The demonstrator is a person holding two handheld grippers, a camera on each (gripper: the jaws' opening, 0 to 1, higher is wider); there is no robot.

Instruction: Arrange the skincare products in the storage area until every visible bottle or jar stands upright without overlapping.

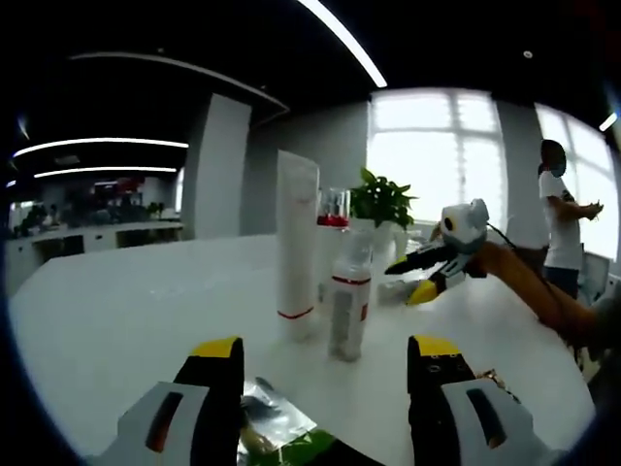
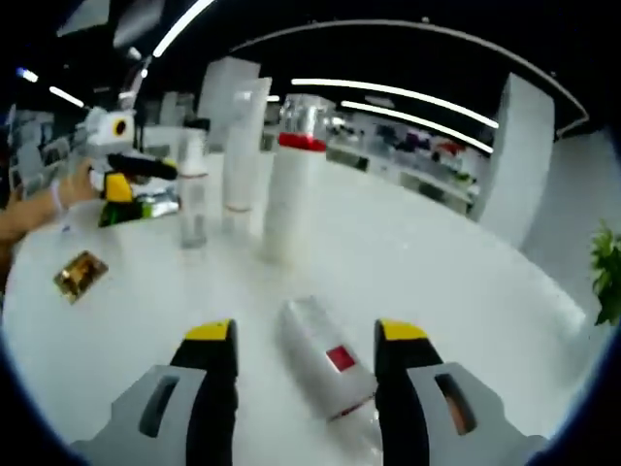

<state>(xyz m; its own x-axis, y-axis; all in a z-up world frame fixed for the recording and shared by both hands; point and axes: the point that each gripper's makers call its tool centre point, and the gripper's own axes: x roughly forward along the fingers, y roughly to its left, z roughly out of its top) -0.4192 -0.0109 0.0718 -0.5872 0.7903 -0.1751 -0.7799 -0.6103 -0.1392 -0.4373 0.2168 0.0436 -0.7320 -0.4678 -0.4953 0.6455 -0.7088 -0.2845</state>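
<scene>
Bottle (image 2: 325, 367) on its side is what my right gripper (image 2: 306, 342) faces: jaws apart with nothing in them, it lies between them on the white table (image 2: 456, 272), long axis running away and to the left, so this hand is nearer. It is silvery-white with a red label; my left gripper (image 1: 325, 349) is open too, before the standing tall white tube (image 1: 296, 248)

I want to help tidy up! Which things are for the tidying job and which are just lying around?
For the job:
- tall white tube, upright
- clear bottle, upright
- red-banded bottle, upright
- lying bottle, on its side between the right gripper jaws

Just lying about:
- silver packet near the left gripper
- gold wrapper
- potted plant
</scene>
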